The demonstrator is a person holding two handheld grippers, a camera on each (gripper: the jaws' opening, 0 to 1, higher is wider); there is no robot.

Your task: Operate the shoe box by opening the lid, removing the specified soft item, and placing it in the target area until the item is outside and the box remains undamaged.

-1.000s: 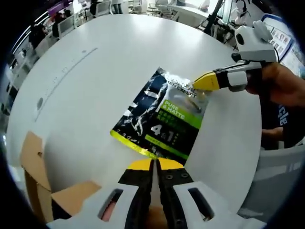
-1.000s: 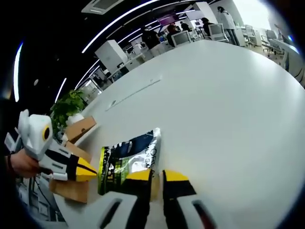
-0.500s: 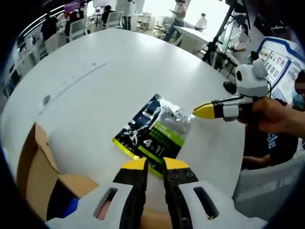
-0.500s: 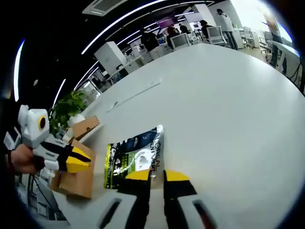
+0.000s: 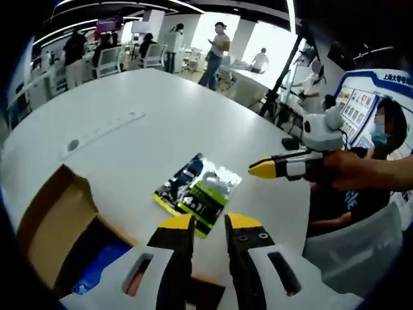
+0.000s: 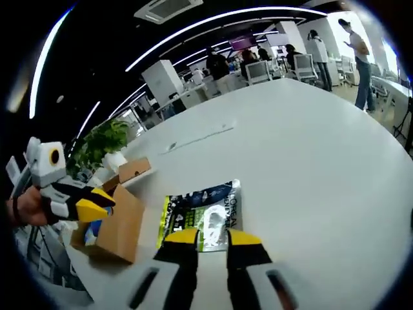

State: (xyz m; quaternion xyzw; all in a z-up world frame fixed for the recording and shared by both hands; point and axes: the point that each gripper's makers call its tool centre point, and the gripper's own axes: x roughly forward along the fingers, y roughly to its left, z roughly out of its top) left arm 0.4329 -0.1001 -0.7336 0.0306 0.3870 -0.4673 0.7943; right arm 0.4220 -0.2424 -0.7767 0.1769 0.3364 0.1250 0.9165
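A dark and lime-green soft pouch (image 5: 198, 191) lay flat on the round white table (image 5: 129, 142), outside the cardboard shoe box (image 5: 58, 226), which stood open near the table's edge with something blue (image 5: 106, 261) visible inside. In the left gripper view, the left gripper (image 5: 210, 223) hovered above the near end of the pouch, its yellow-tipped jaws parted by a narrow gap and holding nothing. The right gripper (image 5: 261, 169), held in a person's hand (image 5: 352, 171), came in from the right with its yellow tip raised just beside the pouch's far corner and clear of it; from that angle its jaws looked closed.

In the right gripper view, the right gripper (image 6: 208, 237) showed a narrow gap between its yellow tips, empty, with the pouch (image 6: 203, 214) lying just beyond them. The left gripper (image 6: 97, 205), in a hand (image 6: 26, 208), sat over the open box (image 6: 119, 219), whose flap (image 6: 132, 171) stood up behind it. A potted plant (image 6: 106, 141) stood past the table's edge, and people stood among desks and chairs in the background
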